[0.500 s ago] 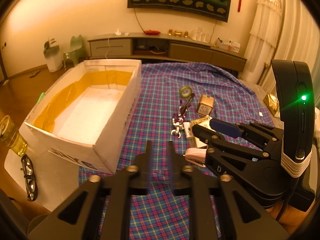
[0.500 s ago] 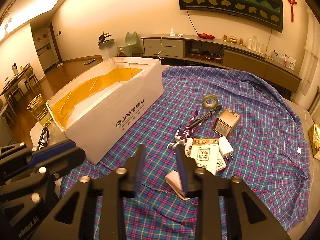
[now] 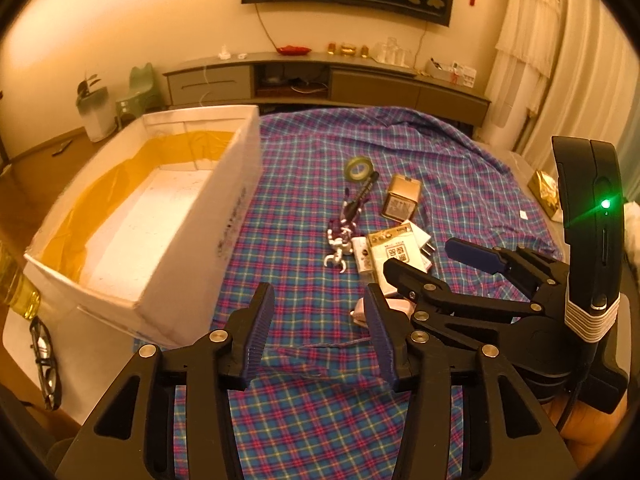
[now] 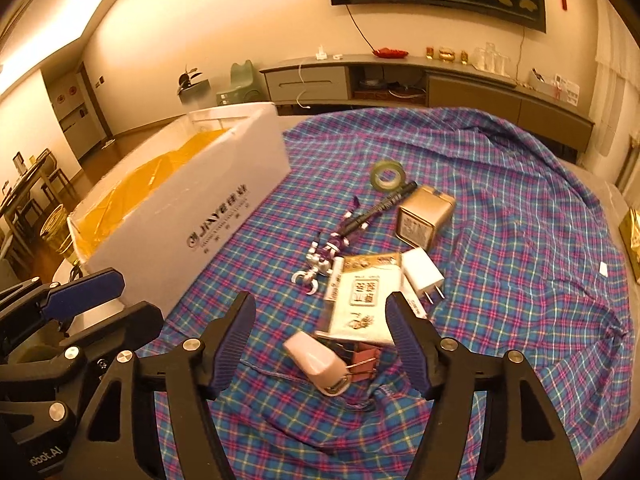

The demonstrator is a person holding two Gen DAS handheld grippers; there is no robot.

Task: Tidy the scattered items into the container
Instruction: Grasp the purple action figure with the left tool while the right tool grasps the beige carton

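Scattered items lay in a loose cluster on the plaid cloth point(image 4: 500, 240) covering the counter, ahead of both tools. Nearest, the right tool point(image 4: 320, 320) stood spread as wide as it goes, gripping nothing; a pale pink stapler point(image 4: 316, 360) and a copper binder clip point(image 4: 366, 358) lay on the cloth between its fingers without touching either pad. The left tool point(image 3: 318, 320) was likewise wide apart and empty, hovering over bare cloth just right of the box, with the stapler only partly visible past its right finger. Beyond the stapler lay a printed packet point(image 4: 362, 300), with a white charger plug point(image 4: 422, 272) just beside it and a small purple-and-white toy figure point(image 4: 320, 258) to its left. Farther on came a black pen point(image 4: 380, 206), a gold tin point(image 4: 426, 216) and, farthest, a roll of tape point(image 4: 388, 174). To the left stood the white container box point(image 3: 224, 216), open-topped, lined with yellow, its floor bare.
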